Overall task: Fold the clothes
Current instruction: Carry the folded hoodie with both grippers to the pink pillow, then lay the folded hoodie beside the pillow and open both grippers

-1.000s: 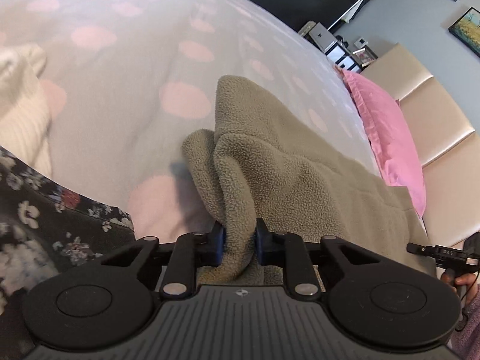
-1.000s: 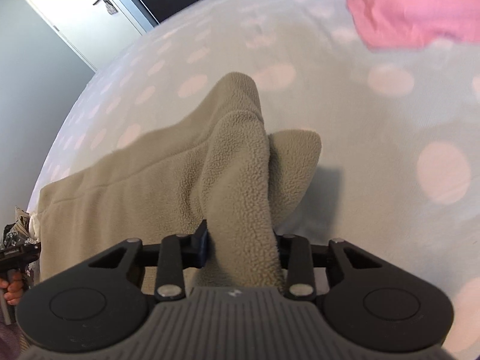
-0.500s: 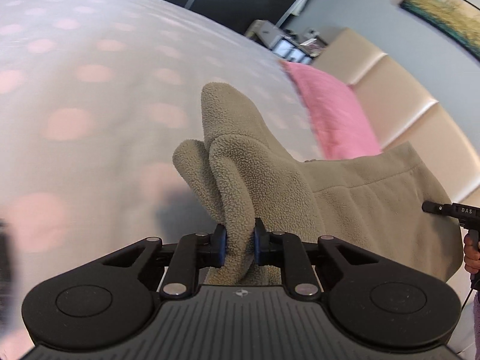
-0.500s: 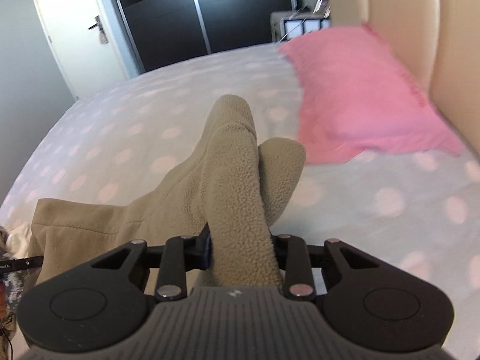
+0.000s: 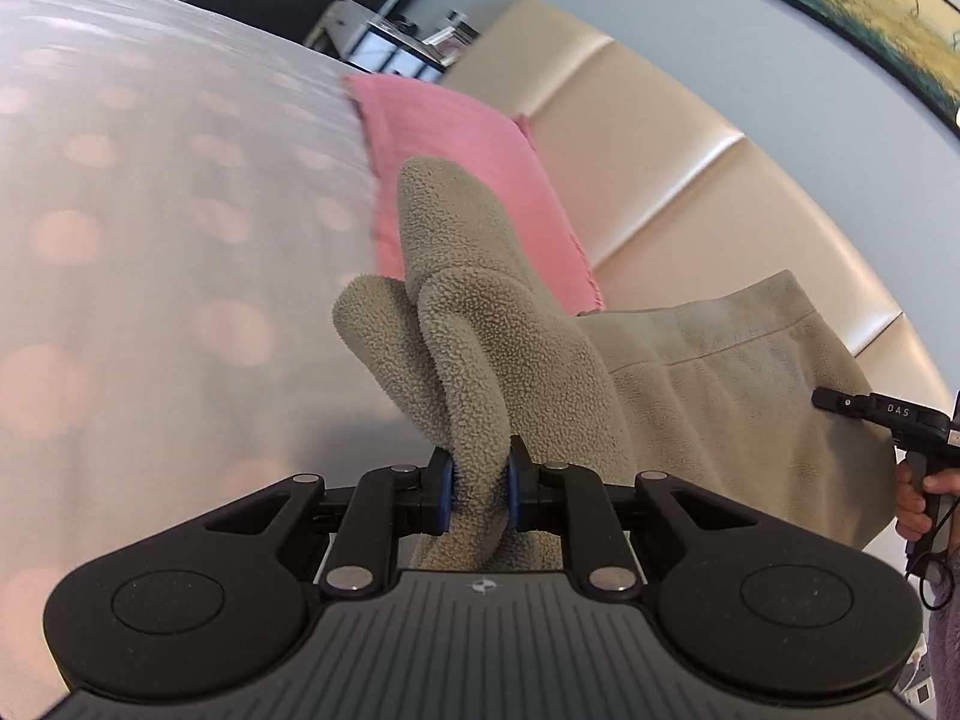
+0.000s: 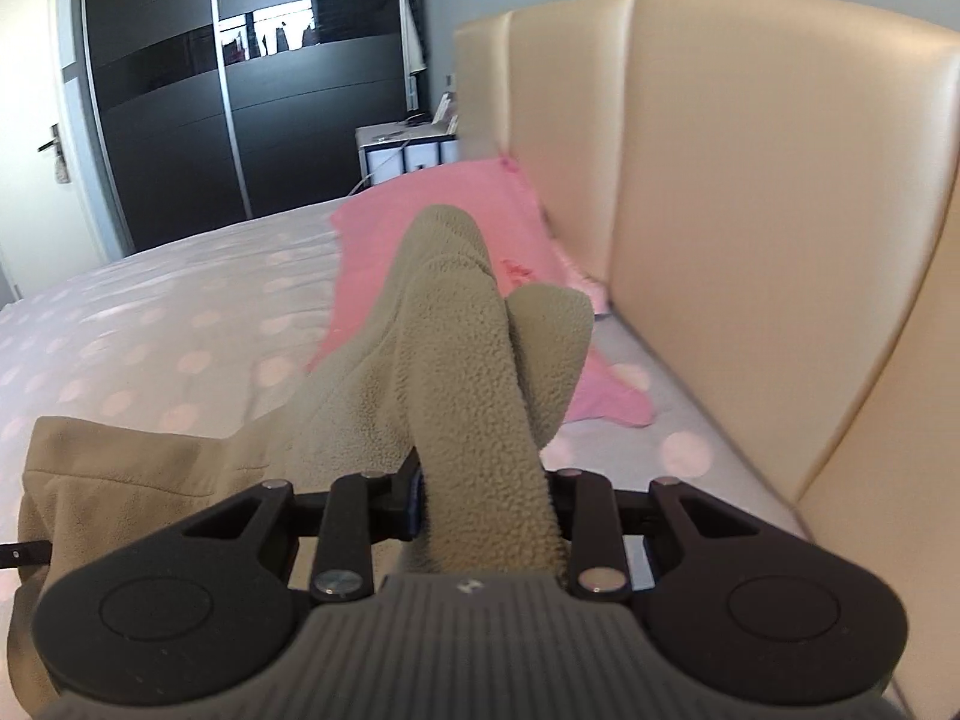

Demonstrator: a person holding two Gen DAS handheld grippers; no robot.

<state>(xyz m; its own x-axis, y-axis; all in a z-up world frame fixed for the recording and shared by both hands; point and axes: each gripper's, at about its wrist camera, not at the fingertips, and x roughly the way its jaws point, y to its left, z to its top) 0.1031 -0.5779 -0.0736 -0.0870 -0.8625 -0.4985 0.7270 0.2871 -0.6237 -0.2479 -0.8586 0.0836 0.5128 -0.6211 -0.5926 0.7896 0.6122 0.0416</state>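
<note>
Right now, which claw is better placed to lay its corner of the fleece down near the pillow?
Right, marginally. The right claw, shut on the beige fleece garment, looks onto the pink pillow by the cream padded headboard. The left claw grips too, with the pillow farther ahead.

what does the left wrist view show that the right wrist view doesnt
Only the left wrist view shows the framed painting on the wall and a hand gripping the other tool's handle at the right edge.

Only the right wrist view shows the dark sliding wardrobe and the white door beside it.

Both show the olive fleece garment clamped in that view's tongs: the left tongs and the right tongs. Both also show the pink pillow, the polka-dot bedspread and the beige padded headboard.
</note>
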